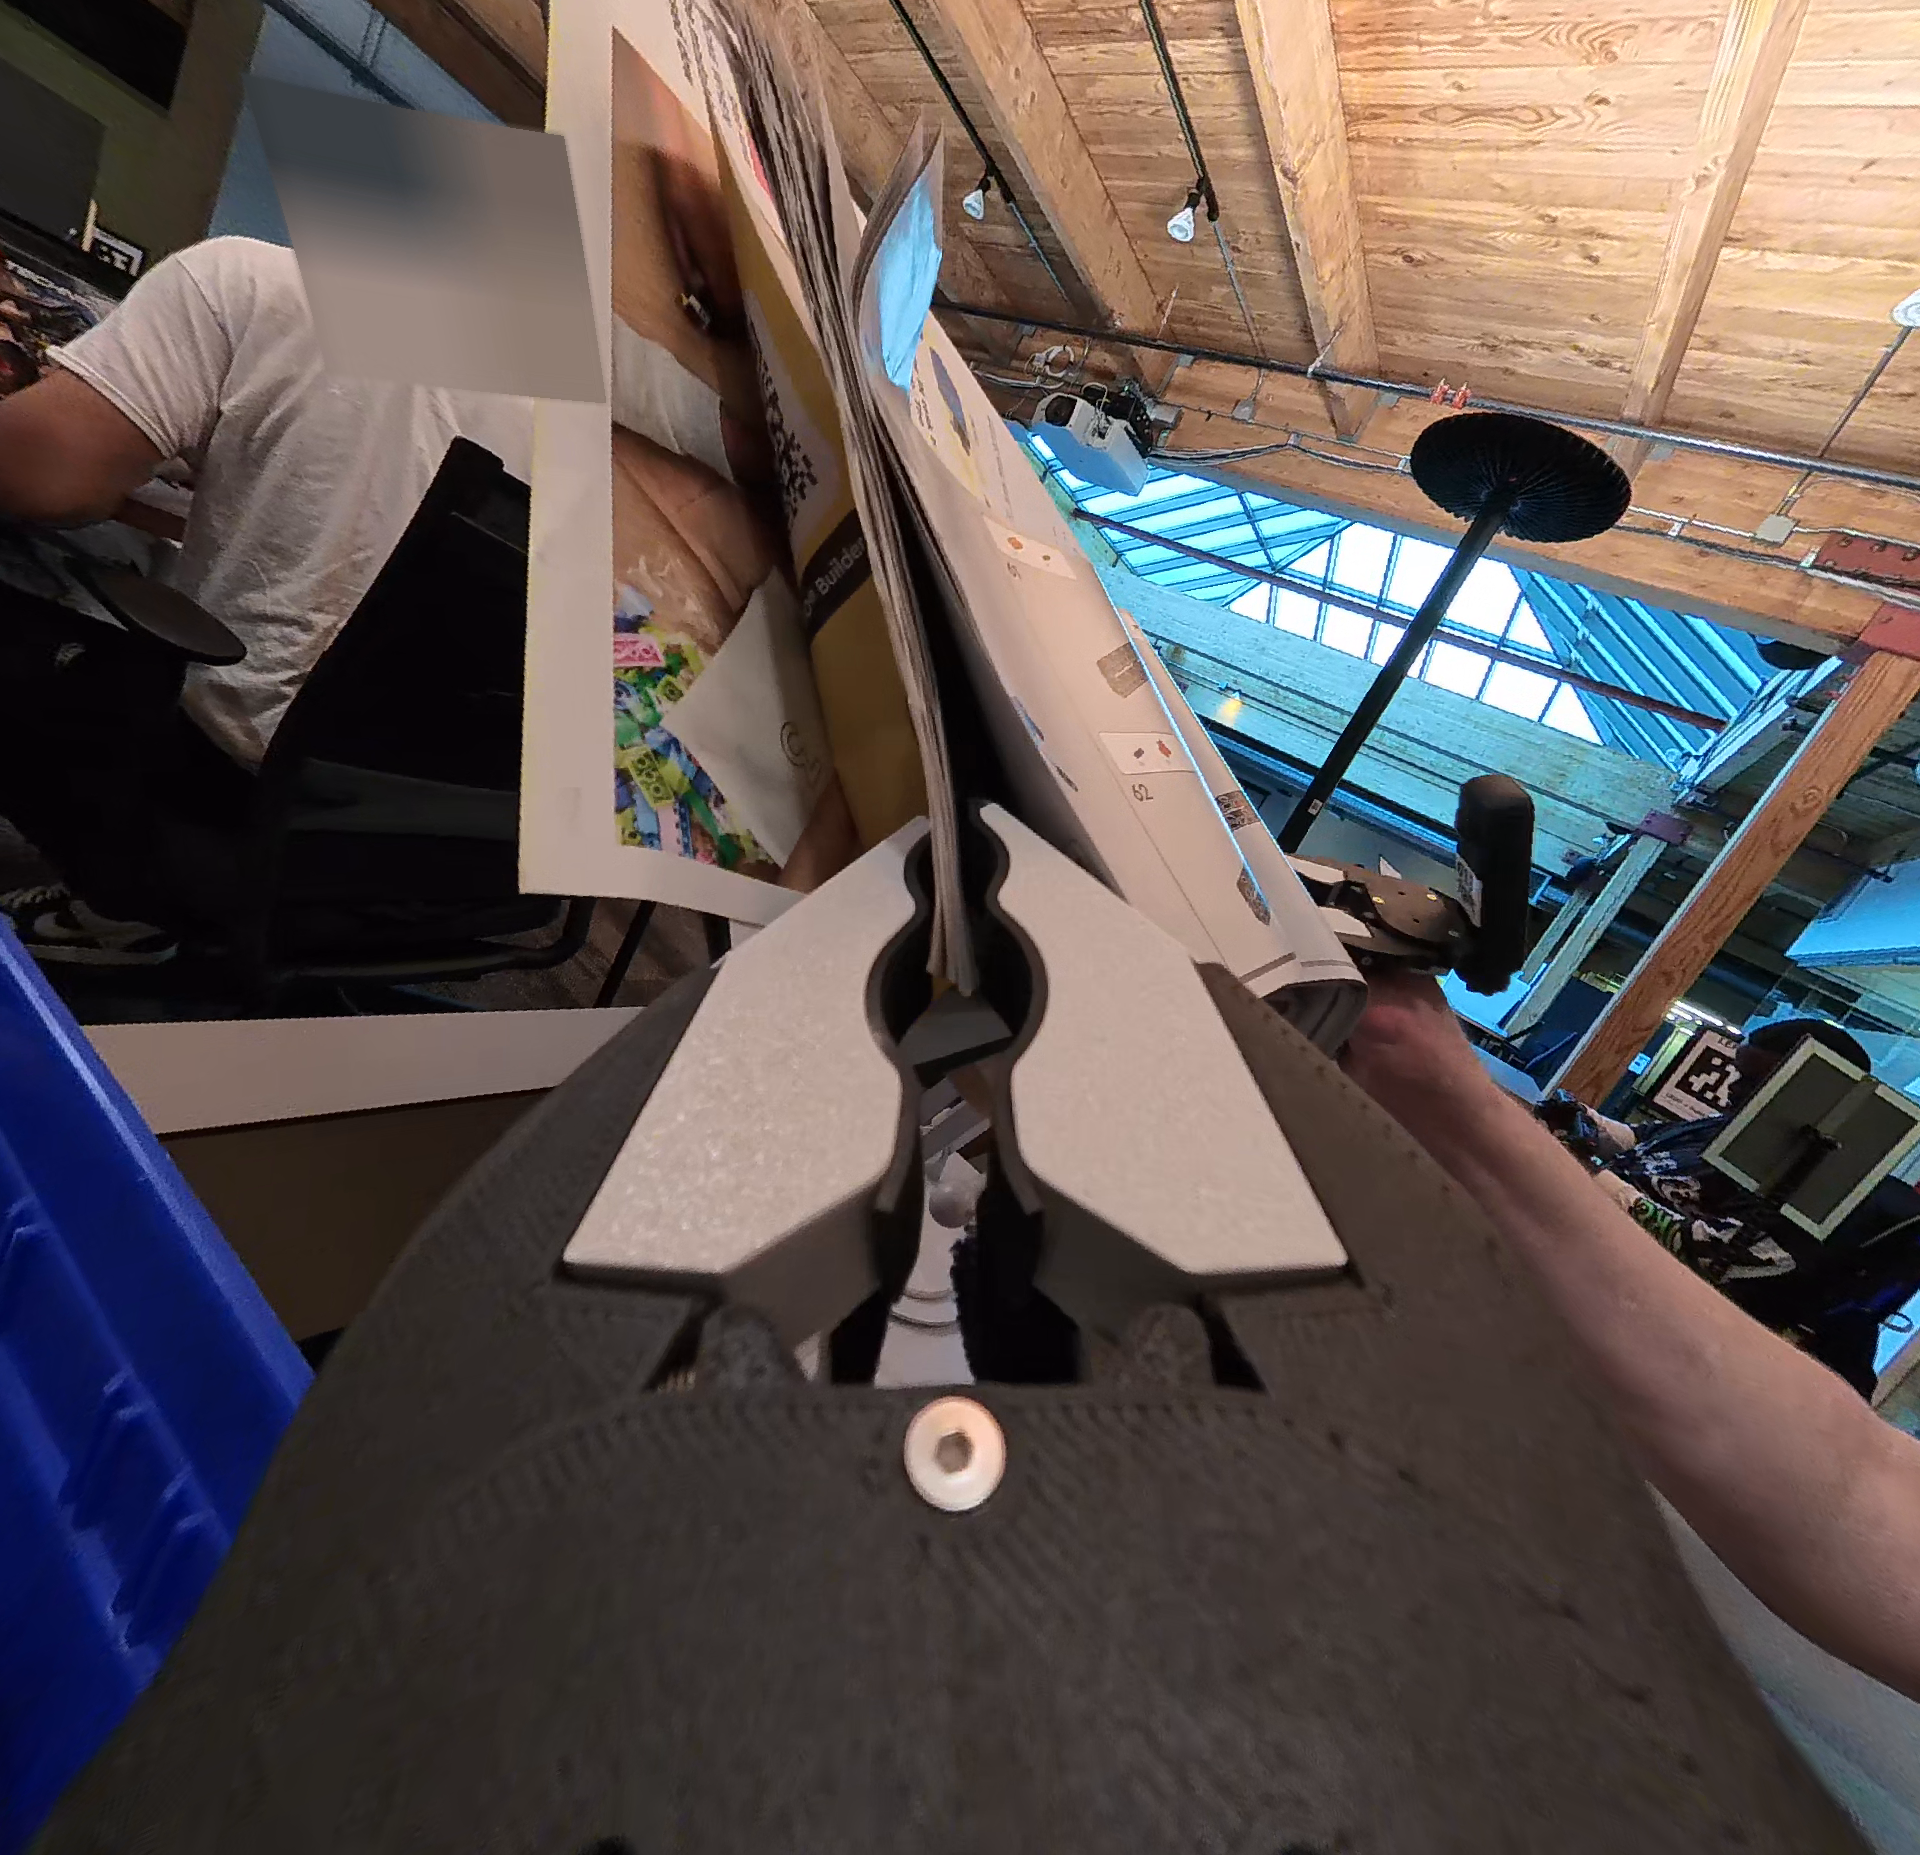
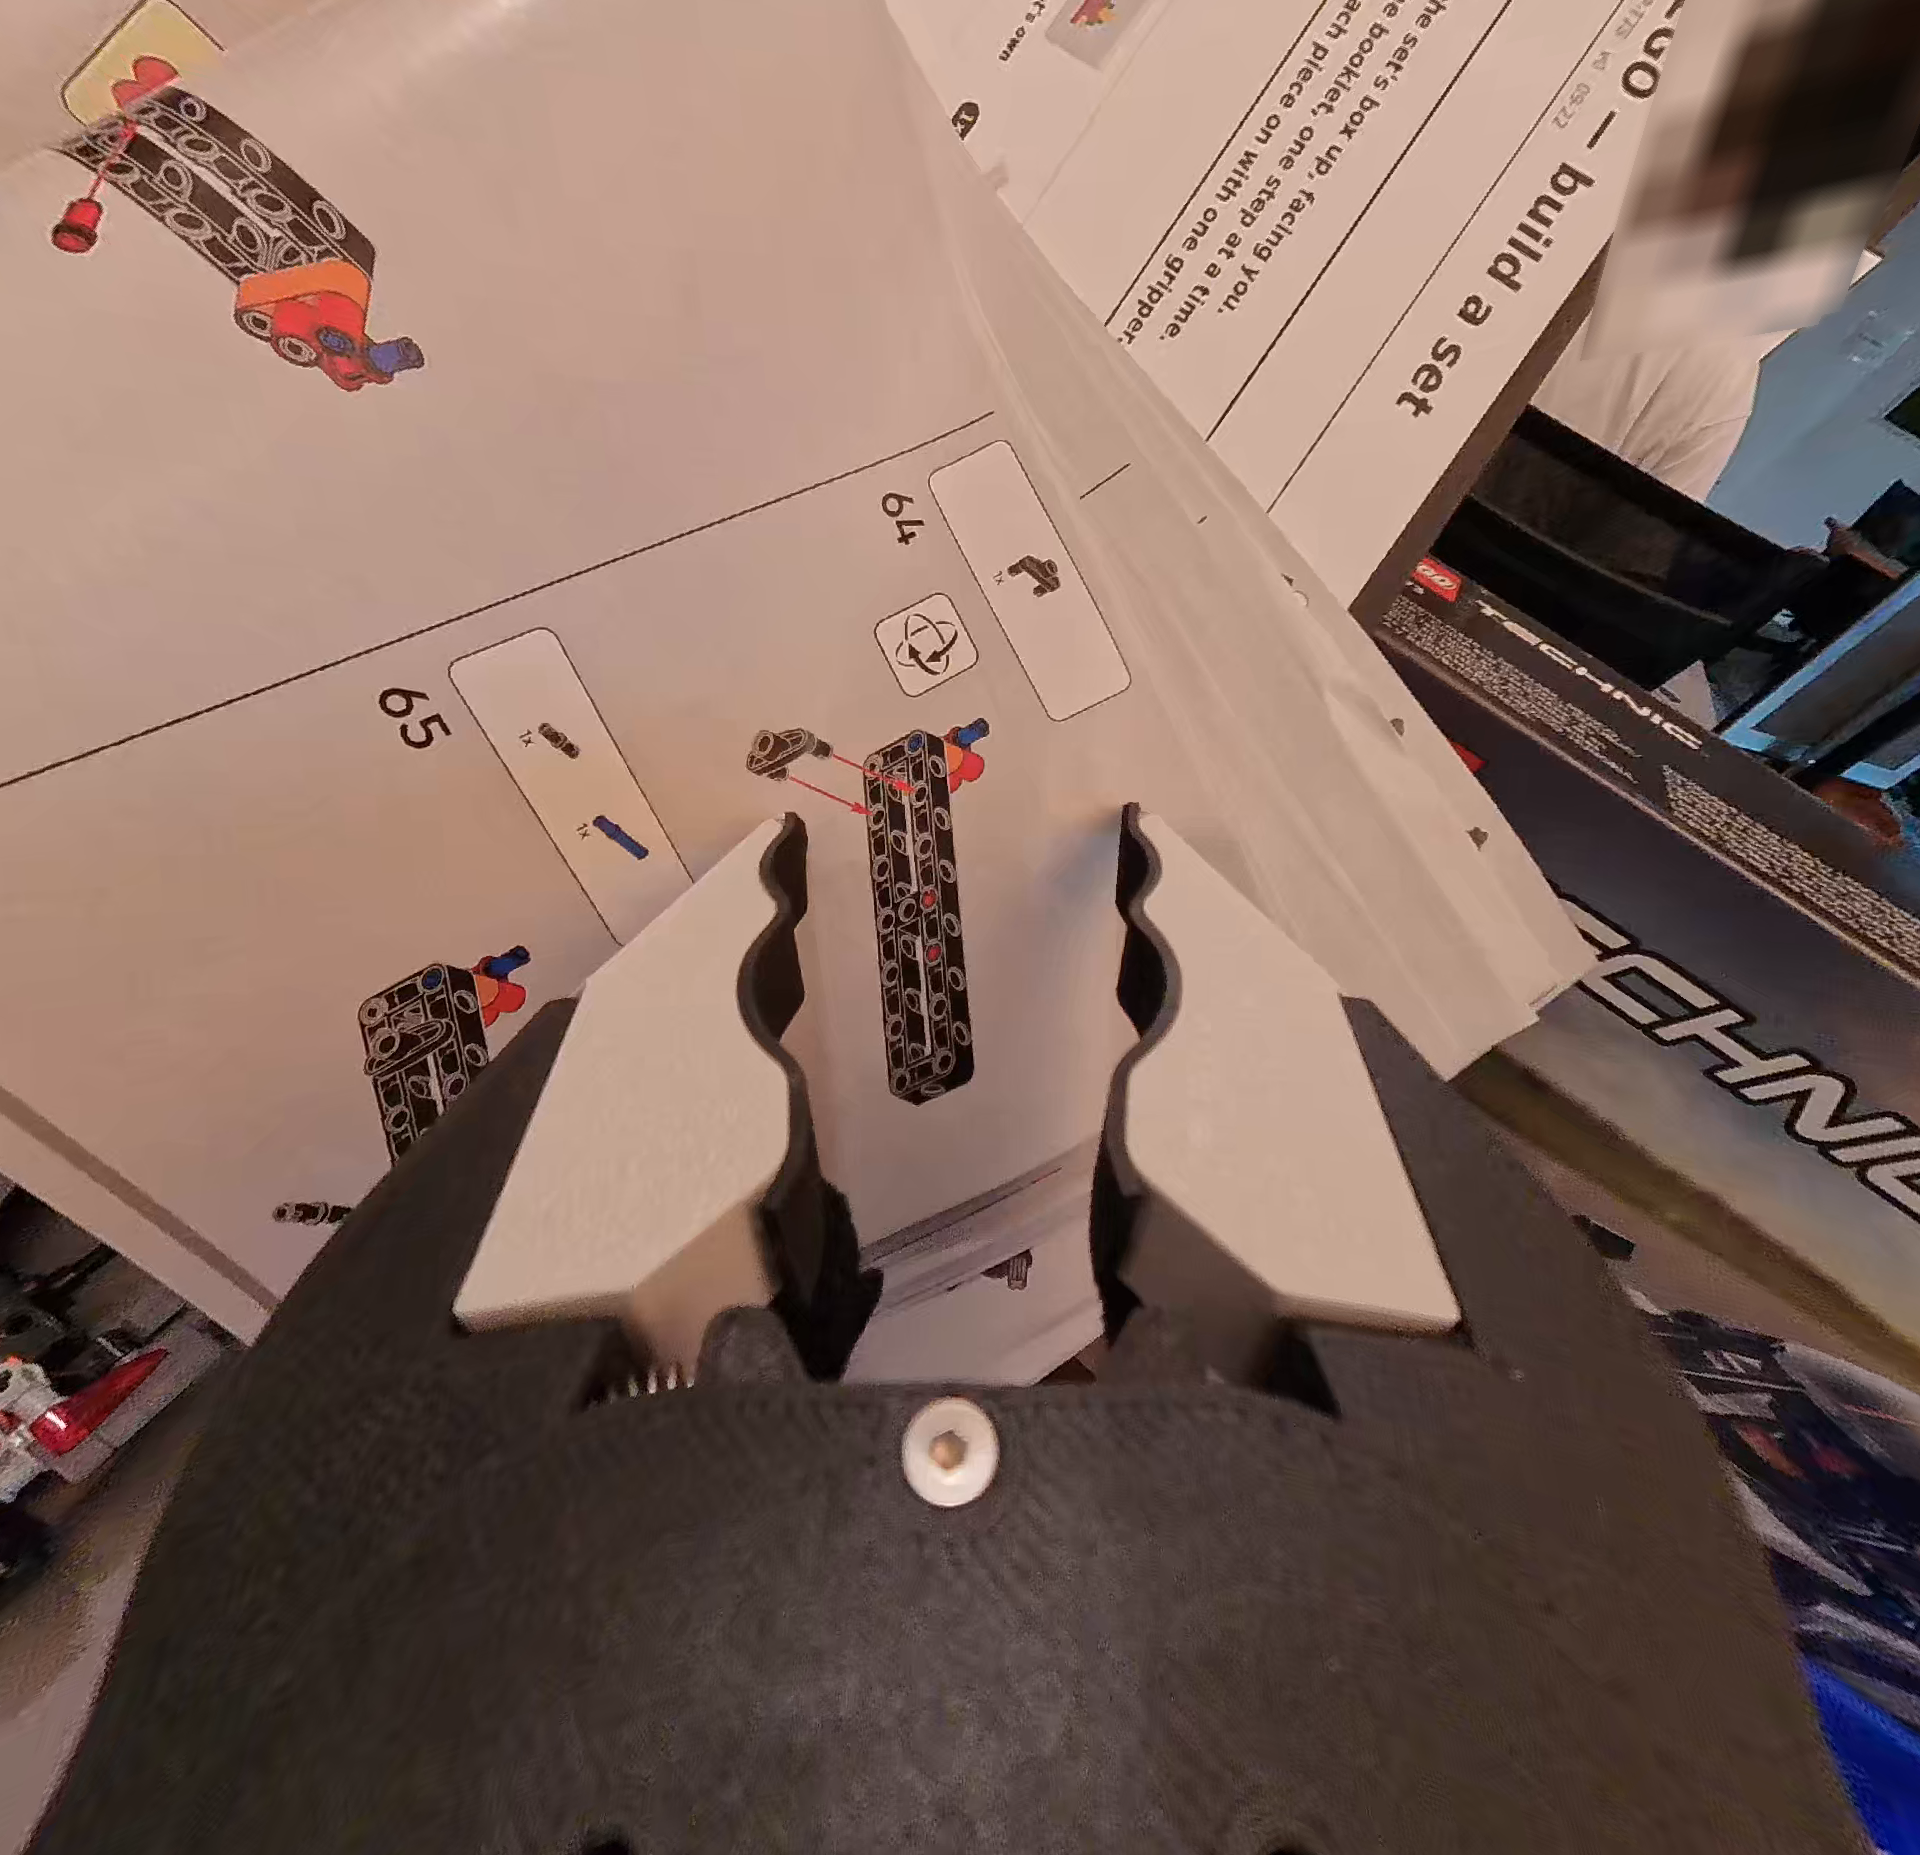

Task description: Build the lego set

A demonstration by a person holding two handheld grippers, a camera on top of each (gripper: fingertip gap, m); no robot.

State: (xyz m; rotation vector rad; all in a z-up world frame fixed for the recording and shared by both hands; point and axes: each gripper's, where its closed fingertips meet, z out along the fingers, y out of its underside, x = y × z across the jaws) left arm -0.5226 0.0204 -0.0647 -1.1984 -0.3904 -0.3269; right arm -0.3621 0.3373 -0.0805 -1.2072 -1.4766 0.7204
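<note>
My left gripper (image 1: 961, 849) is shut on a sheaf of pages of the instruction booklet (image 1: 883, 517) and holds it up on edge, pointing toward the ceiling. The booklet's other pages fan out to the right, where my right gripper (image 1: 1392, 901) shows small behind them. In the right wrist view my right gripper (image 2: 956, 818) is open, its fingers (image 2: 675, 1036) close over an open booklet page (image 2: 520, 475) with step drawings of a black beam. Nothing is between its fingers. A partly built model (image 2: 73, 1390) lies at the lower left.
A dark set box (image 2: 1714, 922) lies to the right under the pages. A printed instruction sheet (image 2: 1403, 174) stands at the upper right. A blue bin (image 1: 94, 1338) is at the left. A person in a white shirt (image 1: 260, 475) sits behind. A bare forearm (image 1: 1610, 1286) reaches in from the right. My right fingertips sit around 35 cm from my left ones.
</note>
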